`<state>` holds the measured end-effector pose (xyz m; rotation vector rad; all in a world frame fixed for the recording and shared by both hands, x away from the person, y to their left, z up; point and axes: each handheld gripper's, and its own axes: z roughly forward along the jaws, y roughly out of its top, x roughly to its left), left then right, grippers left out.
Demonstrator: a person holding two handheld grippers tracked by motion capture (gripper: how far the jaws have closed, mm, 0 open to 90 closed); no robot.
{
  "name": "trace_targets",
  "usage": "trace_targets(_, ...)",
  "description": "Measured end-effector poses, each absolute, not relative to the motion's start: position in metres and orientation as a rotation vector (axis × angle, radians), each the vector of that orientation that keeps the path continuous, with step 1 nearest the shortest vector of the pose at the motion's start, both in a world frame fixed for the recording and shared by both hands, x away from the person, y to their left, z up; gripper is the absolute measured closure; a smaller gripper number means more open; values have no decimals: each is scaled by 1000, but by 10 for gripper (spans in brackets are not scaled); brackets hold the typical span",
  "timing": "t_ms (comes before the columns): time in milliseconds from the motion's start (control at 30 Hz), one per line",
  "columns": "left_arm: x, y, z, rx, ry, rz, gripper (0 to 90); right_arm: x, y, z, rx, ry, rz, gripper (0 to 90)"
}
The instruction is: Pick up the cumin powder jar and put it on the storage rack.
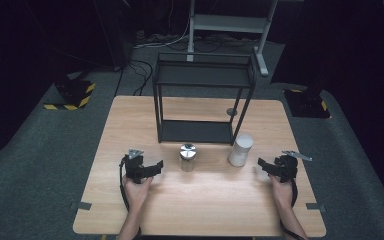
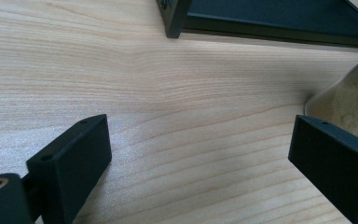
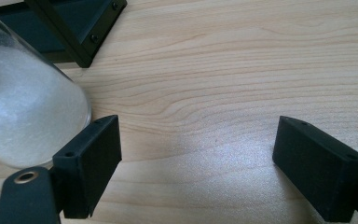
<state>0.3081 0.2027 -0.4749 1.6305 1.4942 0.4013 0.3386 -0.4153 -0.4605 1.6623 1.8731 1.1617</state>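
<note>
Hands hold each hand-held gripper low over the wooden surface [image 1: 145,125] in the high view: the left hand-held gripper [image 1: 156,167] beside a metal-lidded jar [image 1: 187,157], the right hand-held gripper [image 1: 263,164] near a white jar [image 1: 240,149], both jars before a black rack [image 1: 202,95]. Left gripper view: jaws spread, grasping nothing. Right gripper view: jaws likewise spread and unladen, the white jar just left.

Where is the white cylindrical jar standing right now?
In the high view, the white cylindrical jar stands on the wooden table, right of centre, by the black metal shelf rack's front right leg, between the silver-lidded glass jar and the right gripper.
</note>
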Motion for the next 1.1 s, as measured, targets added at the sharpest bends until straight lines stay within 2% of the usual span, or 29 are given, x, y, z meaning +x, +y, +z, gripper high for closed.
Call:
trace_targets(500, 313, 202, -472, 1674, 1477, 406, 22, 339, -416, -461, 1664, 1872, 1168, 143)
trace_targets(1100, 303, 186, -455, 1867, 1236, 417, 6, 339, -416, -461, 1662, 1873, 1166, 142)
